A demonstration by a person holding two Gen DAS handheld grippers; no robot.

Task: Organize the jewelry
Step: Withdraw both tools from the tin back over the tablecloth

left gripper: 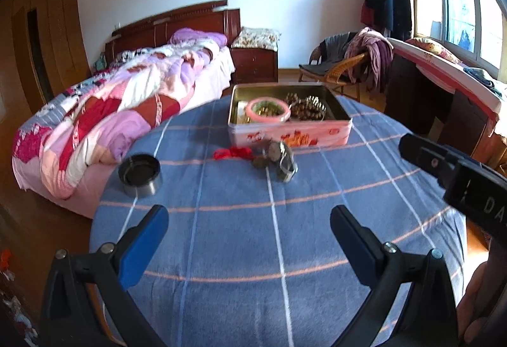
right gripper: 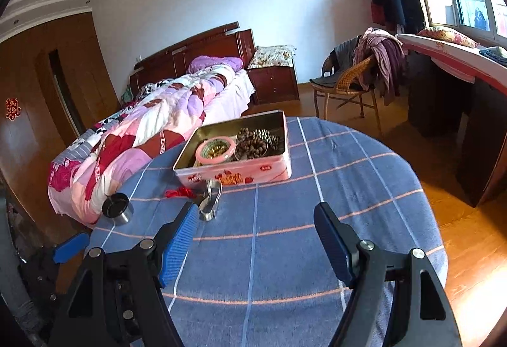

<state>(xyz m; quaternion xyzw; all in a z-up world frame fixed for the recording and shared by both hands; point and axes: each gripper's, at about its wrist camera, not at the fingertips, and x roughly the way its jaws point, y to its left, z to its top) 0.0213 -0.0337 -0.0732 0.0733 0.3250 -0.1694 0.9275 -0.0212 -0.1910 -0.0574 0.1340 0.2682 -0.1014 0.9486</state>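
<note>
An open pink tin box [left gripper: 290, 133] [right gripper: 234, 173] sits on a round table with a blue checked cloth [left gripper: 285, 236] [right gripper: 285, 220]. Inside lie a pink bangle [left gripper: 267, 110] [right gripper: 215, 150] and brown bead strings [left gripper: 305, 107] [right gripper: 253, 144]. In front of the tin lie a metal wristwatch [left gripper: 282, 161] [right gripper: 210, 198] and a red knotted cord [left gripper: 233, 153] [right gripper: 179, 192]. My left gripper [left gripper: 250, 226] is open and empty, near the table's front. My right gripper [right gripper: 255, 223] is open and empty, just short of the watch; it also shows in the left wrist view [left gripper: 450, 169].
A small round metal tin [left gripper: 140, 175] [right gripper: 116, 209] stands at the table's left edge. A bed with a patchwork quilt [left gripper: 111, 112] lies left. A wicker chair with clothes [left gripper: 348, 68] and a desk [left gripper: 443, 93] stand right.
</note>
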